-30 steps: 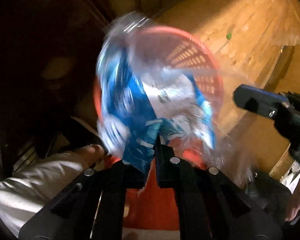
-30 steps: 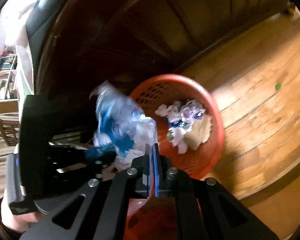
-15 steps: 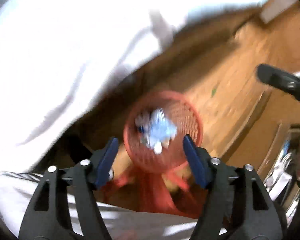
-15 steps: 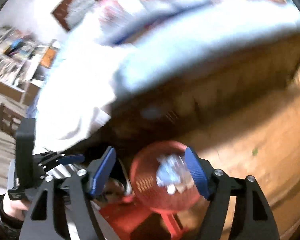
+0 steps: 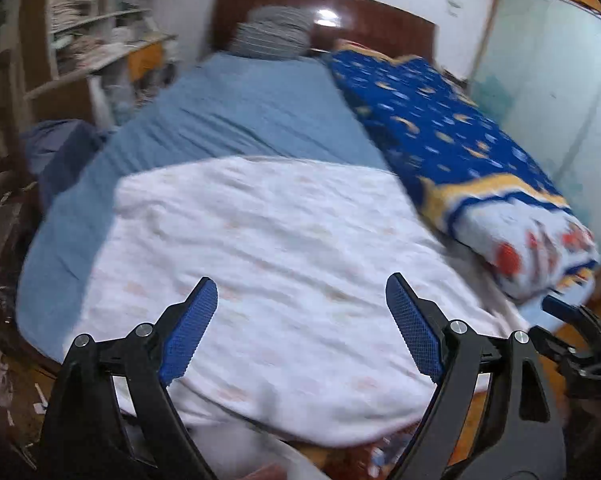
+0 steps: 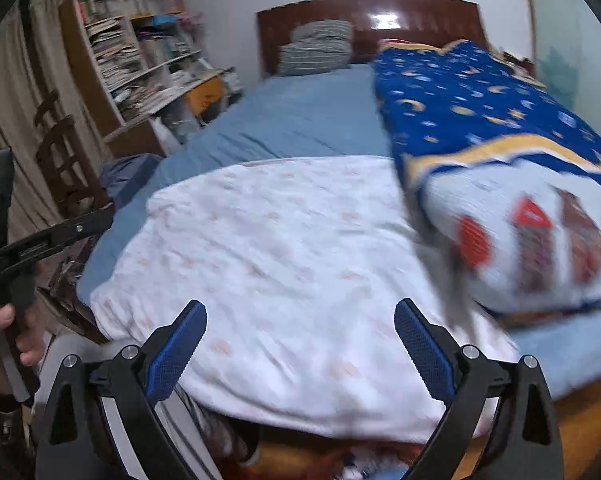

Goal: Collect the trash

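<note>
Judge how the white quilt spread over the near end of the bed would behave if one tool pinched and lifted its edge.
The white quilt would probably drape limply: it lies in soft folds. It looks puffy, so likely light for its bulk. Only the pinched part should rise.

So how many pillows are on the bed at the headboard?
2. A striped grey pillow sits on top, and a second striped pillow lies under it, both against the headboard. The blue blanket could hide more.

My right tool (image 6: 300,312) has just been opening; its blue pads (image 6: 176,350) stand wide apart with nothing between them, over a white blanket (image 6: 284,264) on the bed (image 6: 296,120). A blue star-patterned quilt (image 6: 480,108) lies right, bookshelves (image 6: 140,52) left. My left tool (image 6: 4,240), hand-held, shows at the left edge.
</note>
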`<state>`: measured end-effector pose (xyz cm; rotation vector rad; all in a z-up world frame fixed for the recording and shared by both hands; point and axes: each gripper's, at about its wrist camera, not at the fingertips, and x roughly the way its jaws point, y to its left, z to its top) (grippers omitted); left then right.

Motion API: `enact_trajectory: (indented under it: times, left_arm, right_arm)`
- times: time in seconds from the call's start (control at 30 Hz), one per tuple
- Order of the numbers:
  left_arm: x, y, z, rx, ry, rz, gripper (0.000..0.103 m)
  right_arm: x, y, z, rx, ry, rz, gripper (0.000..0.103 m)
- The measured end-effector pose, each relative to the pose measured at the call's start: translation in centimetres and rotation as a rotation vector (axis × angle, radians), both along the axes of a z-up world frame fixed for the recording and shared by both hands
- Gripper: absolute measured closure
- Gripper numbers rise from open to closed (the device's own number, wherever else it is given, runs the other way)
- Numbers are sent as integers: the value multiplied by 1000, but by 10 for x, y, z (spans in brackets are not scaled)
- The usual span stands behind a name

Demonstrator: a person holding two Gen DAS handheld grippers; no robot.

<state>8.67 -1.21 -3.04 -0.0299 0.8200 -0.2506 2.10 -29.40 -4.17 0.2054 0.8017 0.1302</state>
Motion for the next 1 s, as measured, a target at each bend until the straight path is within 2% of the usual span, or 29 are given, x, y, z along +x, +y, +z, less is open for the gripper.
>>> enact_trajectory:
  times: [0.17,0.3,0.43,0.63,0.8,1.0]
  left_arm:
    - [26,23,-30,22,-5,40,17]
    - [28,39,-48,19,-10,32,17]
    - [37,53,-66,41,-8,35,17]
    - [47,67,-79,-2,20,41,15]
    - [49,55,-86,-35,56,0,15]
    - [44,39,-89,-30,59,-33,15]
  right_arm:
    - [54,38,-18,-9,15,11,9]
    - [69,52,-45,-15,0,-5,8]
    - [76,59,-68,-15,-12,-45,7]
    - [83,65,-91,-18,-7,-74,7]
    - [84,69,-99,-25,5,-70,7]
    - [84,69,-103,-14,19,-70,7]
